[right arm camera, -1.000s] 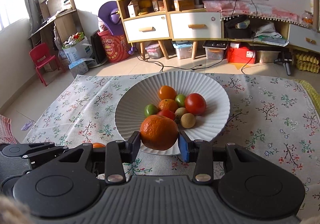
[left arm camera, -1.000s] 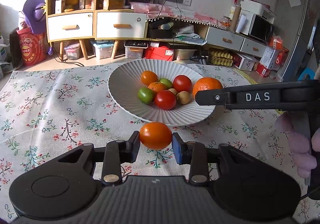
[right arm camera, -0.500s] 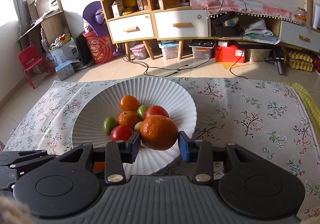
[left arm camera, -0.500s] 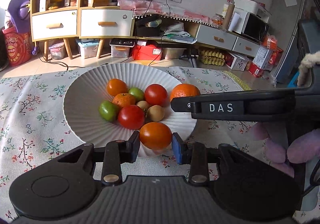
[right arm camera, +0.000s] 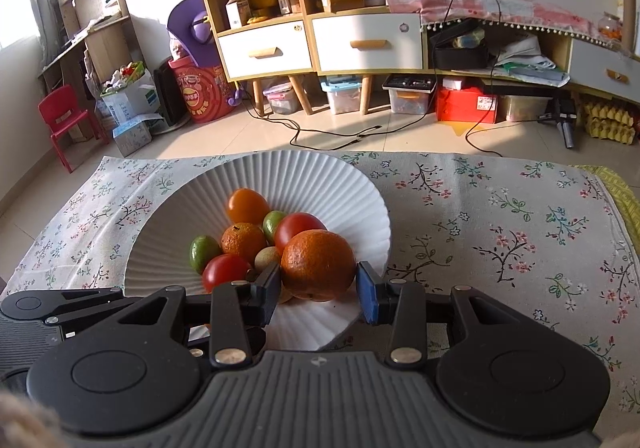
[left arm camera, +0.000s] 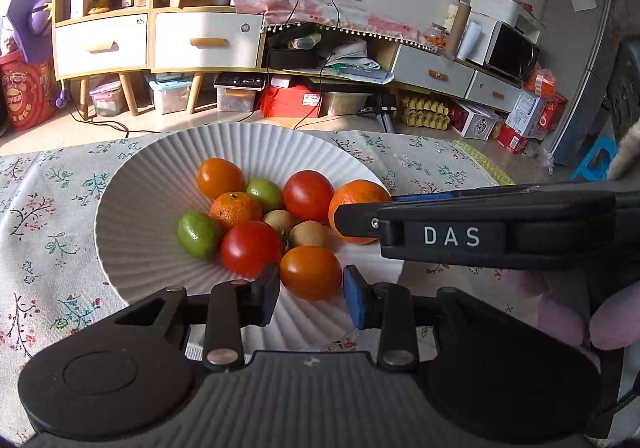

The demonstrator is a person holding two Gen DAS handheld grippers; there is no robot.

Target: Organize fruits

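A white ribbed plate (left arm camera: pixel 152 176) on the flowered tablecloth (left arm camera: pixel 48 216) holds several fruits: red tomatoes, green fruits, a small mandarin, an orange tomato at the back and brown ones. My left gripper (left arm camera: pixel 311 284) is shut on an orange tomato (left arm camera: pixel 310 268), low over the plate's near side beside a red tomato (left arm camera: pixel 250 246). My right gripper (right arm camera: pixel 318 290) is shut on a large mandarin (right arm camera: pixel 318 264) over the plate's right part. In the left wrist view that mandarin (left arm camera: pixel 356 192) shows behind the right gripper's black finger (left arm camera: pixel 360 216).
The tablecloth (right arm camera: pixel 500 232) stretches bare to the right of the plate. Beyond the table's far edge are a floor with cables (right arm camera: pixel 340 136), white drawers (right arm camera: pixel 368 42) and storage boxes. A hand in a purple glove (left arm camera: pixel 568 320) holds the right gripper.
Both grippers moved forward and slightly down with their fruits. The orange tomato went from in front of the plate to over its near side; the mandarin now hangs over the plate's right part.
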